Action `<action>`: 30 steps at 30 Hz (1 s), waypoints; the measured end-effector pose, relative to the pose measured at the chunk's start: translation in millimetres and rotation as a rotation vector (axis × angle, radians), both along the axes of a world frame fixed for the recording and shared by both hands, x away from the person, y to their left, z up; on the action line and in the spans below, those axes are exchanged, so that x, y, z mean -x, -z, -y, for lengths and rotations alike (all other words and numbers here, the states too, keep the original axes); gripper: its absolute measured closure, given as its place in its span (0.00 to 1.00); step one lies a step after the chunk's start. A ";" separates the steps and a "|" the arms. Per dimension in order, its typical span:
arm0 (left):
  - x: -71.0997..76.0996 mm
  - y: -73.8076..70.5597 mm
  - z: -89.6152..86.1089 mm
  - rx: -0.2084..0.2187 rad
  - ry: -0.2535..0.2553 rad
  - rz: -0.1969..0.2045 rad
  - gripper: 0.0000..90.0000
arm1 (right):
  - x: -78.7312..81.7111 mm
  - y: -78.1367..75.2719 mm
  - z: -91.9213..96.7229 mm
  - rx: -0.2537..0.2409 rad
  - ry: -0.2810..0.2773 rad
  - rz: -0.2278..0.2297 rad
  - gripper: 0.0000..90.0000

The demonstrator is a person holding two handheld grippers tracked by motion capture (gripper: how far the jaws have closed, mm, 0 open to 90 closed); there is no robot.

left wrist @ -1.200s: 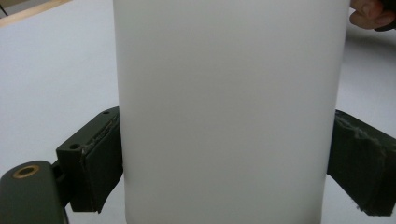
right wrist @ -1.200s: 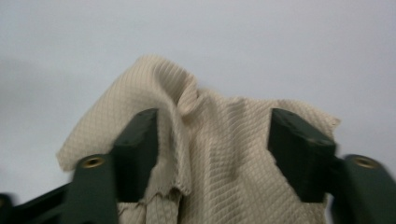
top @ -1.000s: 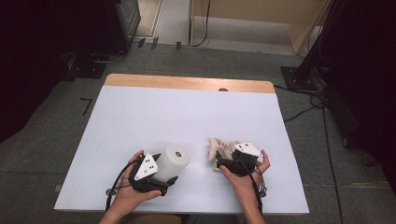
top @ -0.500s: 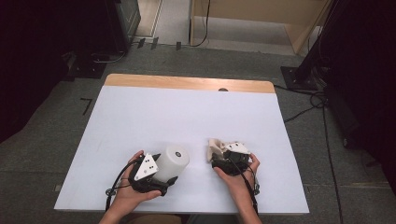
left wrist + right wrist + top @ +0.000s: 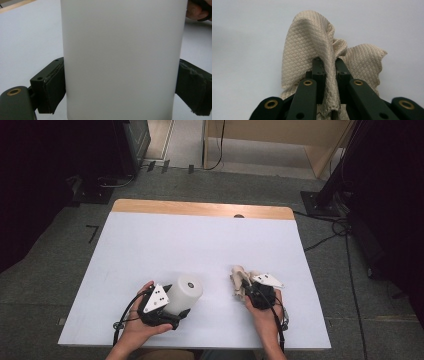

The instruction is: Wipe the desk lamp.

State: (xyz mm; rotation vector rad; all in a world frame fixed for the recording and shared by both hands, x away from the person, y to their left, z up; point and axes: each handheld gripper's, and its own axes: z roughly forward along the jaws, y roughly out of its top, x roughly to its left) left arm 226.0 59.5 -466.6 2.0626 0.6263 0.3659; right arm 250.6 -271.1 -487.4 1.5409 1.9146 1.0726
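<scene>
A white cylinder (image 5: 185, 292) stands on the white table (image 5: 200, 245) near its front edge, left of centre. My left gripper (image 5: 181, 302) is shut on it, and in the left gripper view the black pads (image 5: 53, 85) press both sides of the cylinder (image 5: 122, 50). To the right lies a crumpled beige quilted cloth (image 5: 238, 278). My right gripper (image 5: 247, 288) has just been closing its jaws, with a fold of the cloth (image 5: 312, 40) between them. In the right gripper view my right gripper (image 5: 329, 67) pinches that fold, which stands up above the jaws.
A wooden strip (image 5: 200, 209) with a small dark hole (image 5: 239, 215) runs along the table's far edge. Black equipment bases (image 5: 92, 192) and cables (image 5: 330, 237) lie on the grey floor around the table. Bare white tabletop stretches beyond both grippers.
My right gripper has shifted left onto the cloth and its jaws have closed on a fold, bunching the cloth. The left gripper and the cylinder have stayed put.
</scene>
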 end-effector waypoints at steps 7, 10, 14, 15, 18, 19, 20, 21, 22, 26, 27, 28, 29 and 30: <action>0.0 0.0 -0.1 0.000 0.001 0.000 0.09 | 12.0 -24.8 -25.9 -0.140 -0.233 0.059 0.91; -0.2 0.0 -0.5 0.000 0.002 0.000 0.09 | 8.6 -19.8 -24.7 -0.097 -0.193 0.038 0.90; -0.7 0.1 -1.1 0.002 0.003 -0.003 0.09 | 0.5 -2.2 -6.0 -0.061 -0.076 -0.029 0.89; -0.9 0.2 -1.1 0.003 0.003 -0.003 0.09 | -0.6 0.3 -2.1 -0.060 -0.053 -0.038 0.87; -1.1 0.3 -0.8 0.004 0.003 -0.003 0.09 | -3.2 3.4 5.1 -0.022 -0.001 -0.042 0.73; -1.0 0.3 -0.7 0.004 0.003 -0.003 0.09 | -3.9 3.8 6.3 -0.021 0.005 -0.043 0.67; -1.0 0.3 -0.8 0.004 0.003 -0.003 0.09 | -4.2 3.9 6.3 -0.019 0.017 -0.047 0.59; -1.0 0.3 -0.8 0.004 0.002 -0.003 0.09 | -5.0 4.3 6.4 -0.009 0.025 -0.046 0.53; -0.9 0.3 -0.9 0.004 0.002 -0.003 0.09 | -5.8 4.9 6.4 -0.007 0.031 -0.051 0.46; -0.3 0.4 -0.2 0.003 0.002 0.001 0.09 | -8.7 8.5 5.0 -0.026 0.027 -0.085 0.29; 0.0 0.4 0.2 0.003 0.001 0.001 0.09 | -9.0 9.6 4.3 -0.025 0.021 -0.090 0.28; 0.1 0.4 0.3 0.001 0.001 0.002 0.09 | -9.3 10.5 3.4 -0.024 0.018 -0.093 0.29; 0.2 0.3 0.2 0.001 0.000 0.002 0.09 | -9.2 11.1 2.5 -0.025 0.013 -0.096 0.32; 0.1 0.5 0.2 0.003 0.001 0.002 0.09 | -9.0 11.9 1.4 -0.023 0.001 -0.088 0.35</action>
